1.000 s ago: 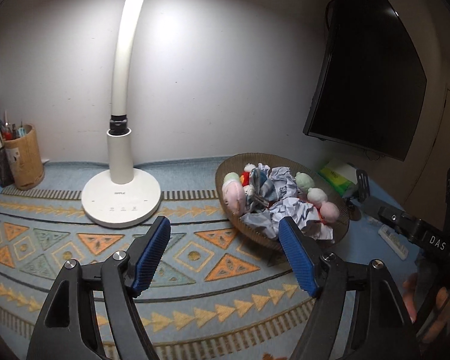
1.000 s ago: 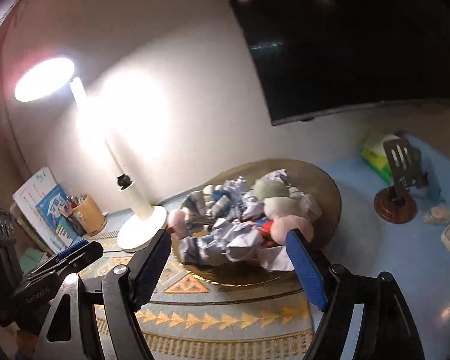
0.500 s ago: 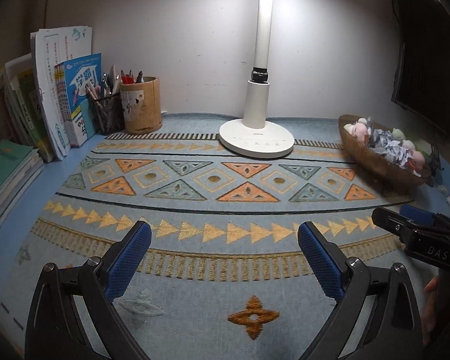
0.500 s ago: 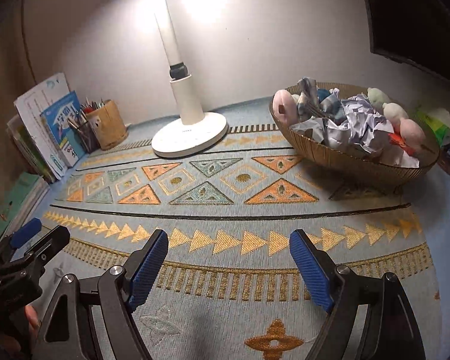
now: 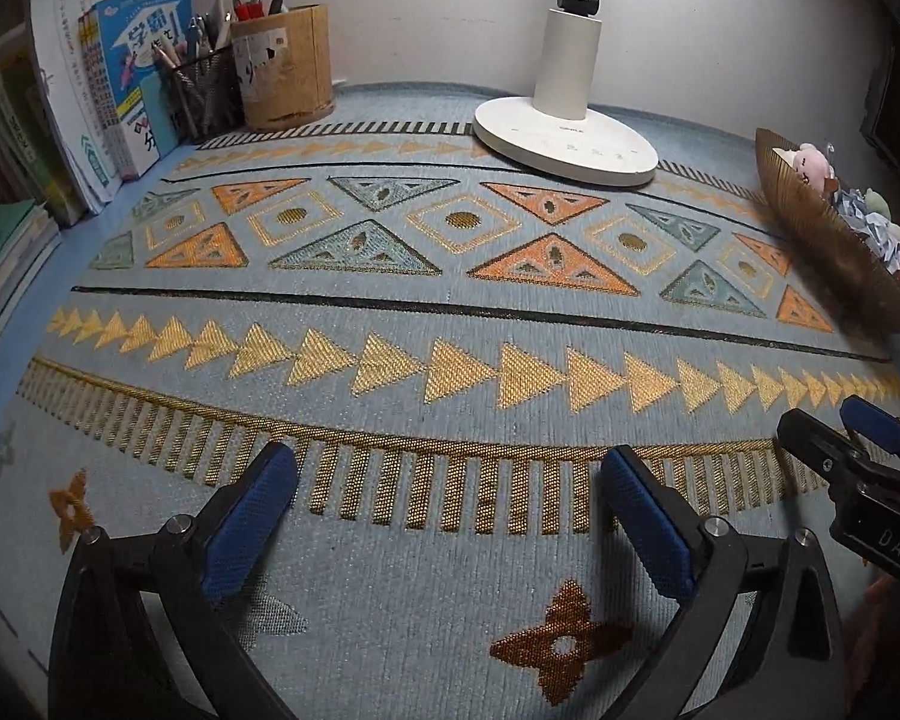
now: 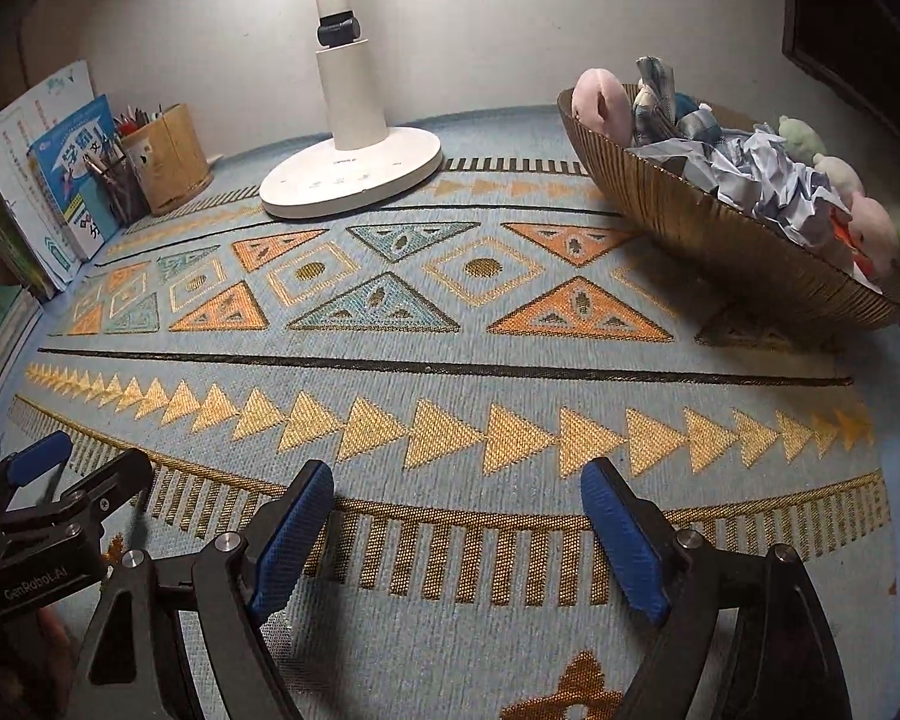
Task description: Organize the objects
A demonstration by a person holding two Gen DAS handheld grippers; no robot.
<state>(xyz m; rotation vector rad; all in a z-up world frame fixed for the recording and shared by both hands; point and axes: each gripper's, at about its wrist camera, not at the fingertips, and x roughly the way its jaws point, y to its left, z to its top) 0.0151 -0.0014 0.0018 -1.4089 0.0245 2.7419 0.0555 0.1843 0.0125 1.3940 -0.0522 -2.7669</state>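
Observation:
A brown woven bowl (image 6: 720, 222) stands at the right of the patterned mat (image 6: 450, 360). It holds pink plush toys (image 6: 600, 102), crumpled paper (image 6: 768, 174) and other small soft things. In the left wrist view the bowl (image 5: 822, 240) is at the far right edge. My left gripper (image 5: 448, 462) hovers low over the mat's front, its jaws opening with nothing between them. My right gripper (image 6: 456, 474) hovers beside it, its jaws also opening and empty. Each shows in the other's view: the right gripper (image 5: 828, 423) and the left gripper (image 6: 84, 468).
A white lamp base (image 5: 564, 138) stands at the back middle. A wooden pen holder (image 5: 282, 66) and a mesh pen cup (image 5: 201, 90) stand at the back left beside upright books (image 5: 120, 78). More books are stacked at the left edge (image 5: 6, 240).
Both grippers have dropped toward the mat and tipped downward, away from the bowl. The blue pads of both stand wider apart than before.

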